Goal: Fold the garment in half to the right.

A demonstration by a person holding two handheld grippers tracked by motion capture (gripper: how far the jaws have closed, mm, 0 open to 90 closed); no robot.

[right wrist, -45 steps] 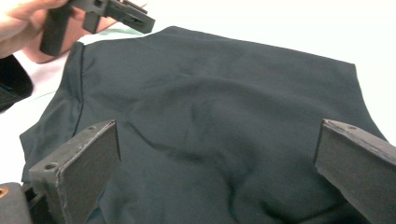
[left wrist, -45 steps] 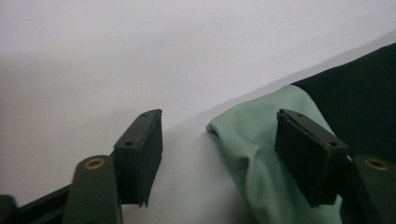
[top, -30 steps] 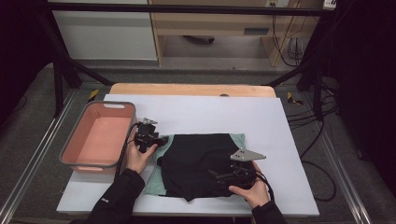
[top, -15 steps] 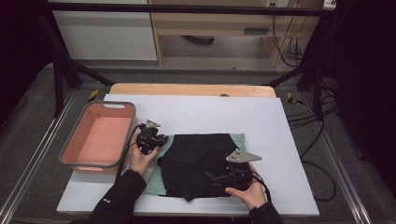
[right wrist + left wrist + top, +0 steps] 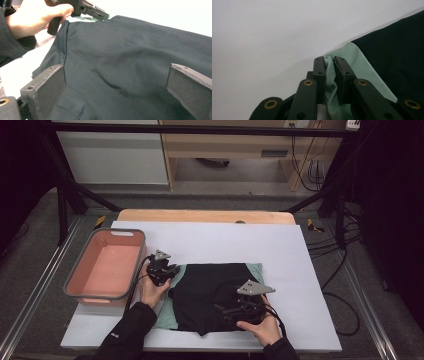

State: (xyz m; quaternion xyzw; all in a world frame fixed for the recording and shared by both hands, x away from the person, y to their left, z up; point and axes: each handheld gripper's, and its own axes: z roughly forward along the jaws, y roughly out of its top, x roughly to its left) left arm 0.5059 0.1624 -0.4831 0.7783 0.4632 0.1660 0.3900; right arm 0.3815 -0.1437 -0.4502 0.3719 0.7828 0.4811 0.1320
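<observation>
Near the counter's front edge lies the black garment (image 5: 212,295) over a mint-green cloth (image 5: 354,58). The left gripper (image 5: 329,62) pinches the green cloth's corner between closed jaws; the right gripper (image 5: 115,85) rests wide open on the black garment. A pink tub (image 5: 75,287) sits by the left edge.
</observation>
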